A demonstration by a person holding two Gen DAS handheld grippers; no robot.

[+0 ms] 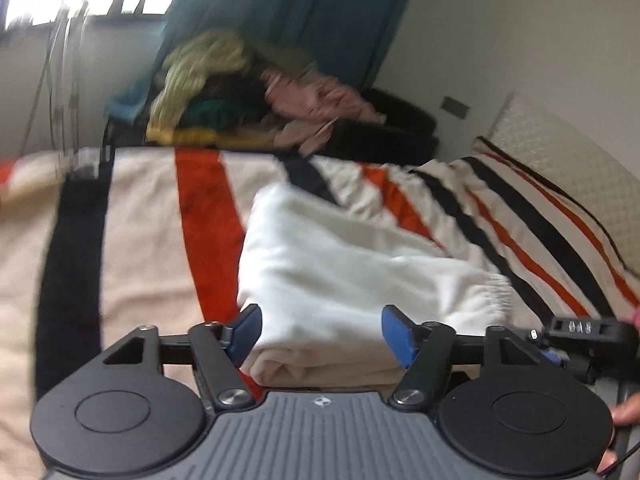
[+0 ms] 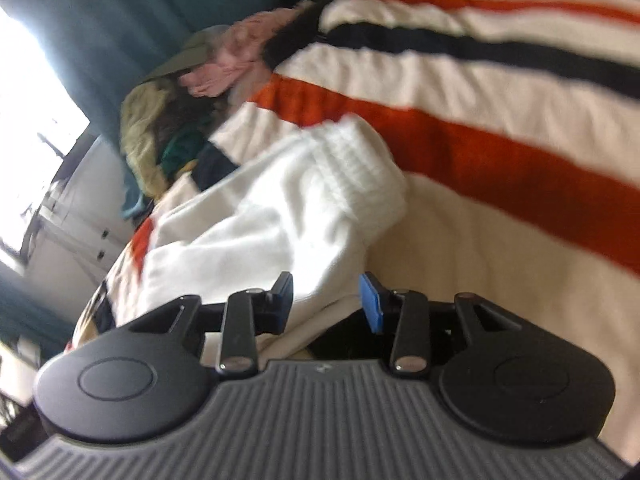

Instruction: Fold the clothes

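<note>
A white folded garment (image 1: 344, 276) with a ribbed elastic cuff lies on a striped blanket (image 1: 132, 240) on the bed. My left gripper (image 1: 322, 334) is open, its blue pads either side of the garment's near folded edge. In the right wrist view the same white garment (image 2: 280, 216) lies on the striped blanket (image 2: 500, 216), its ribbed cuff toward the upper right. My right gripper (image 2: 328, 304) is open around the garment's near edge. The right gripper's body also shows at the right edge of the left wrist view (image 1: 588, 332).
A heap of unfolded clothes (image 1: 224, 88), yellow-green, pink and dark, sits past the far edge of the bed in front of a teal curtain (image 1: 288, 12). The heap also shows in the right wrist view (image 2: 180, 112). A striped pillow (image 1: 552, 208) lies at the right by the wall.
</note>
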